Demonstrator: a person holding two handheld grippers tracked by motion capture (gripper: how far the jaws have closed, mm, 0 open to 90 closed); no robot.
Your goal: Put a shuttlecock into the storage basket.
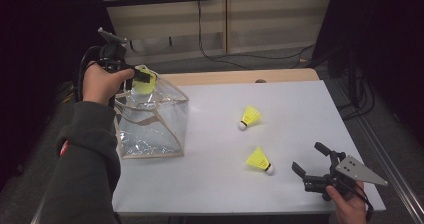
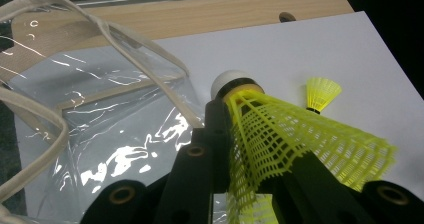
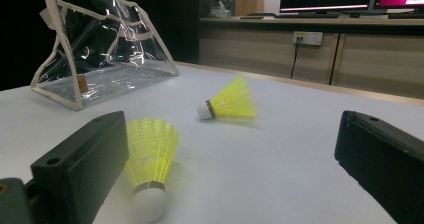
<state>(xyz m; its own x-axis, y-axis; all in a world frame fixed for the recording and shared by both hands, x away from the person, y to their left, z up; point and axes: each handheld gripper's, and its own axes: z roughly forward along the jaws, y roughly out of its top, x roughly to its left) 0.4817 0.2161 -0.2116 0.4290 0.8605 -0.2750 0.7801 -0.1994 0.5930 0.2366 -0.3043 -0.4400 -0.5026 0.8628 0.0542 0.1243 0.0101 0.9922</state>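
While clamped: shuttlecock (image 2: 280,139) between left tool (image 2: 250,184).

On the surface (image 1: 300,114), taking its middle as the clock's centre in the high view, the bag (image 1: 150,124) stands at about nine o'clock, near the left edge. The left hand-held gripper (image 1: 142,79) hangs above the bag's open top, at about ten o'clock, with a held shuttlecock (image 1: 142,87) between its jaws. A second shuttlecock (image 1: 250,117) lies just right of the centre, well apart from the bag. A third shuttlecock (image 1: 260,160) lies at about five o'clock, nearer the person. The right hand-held gripper (image 1: 307,161) sits at four o'clock, just beside the third shuttlecock, near the surface's front right corner.
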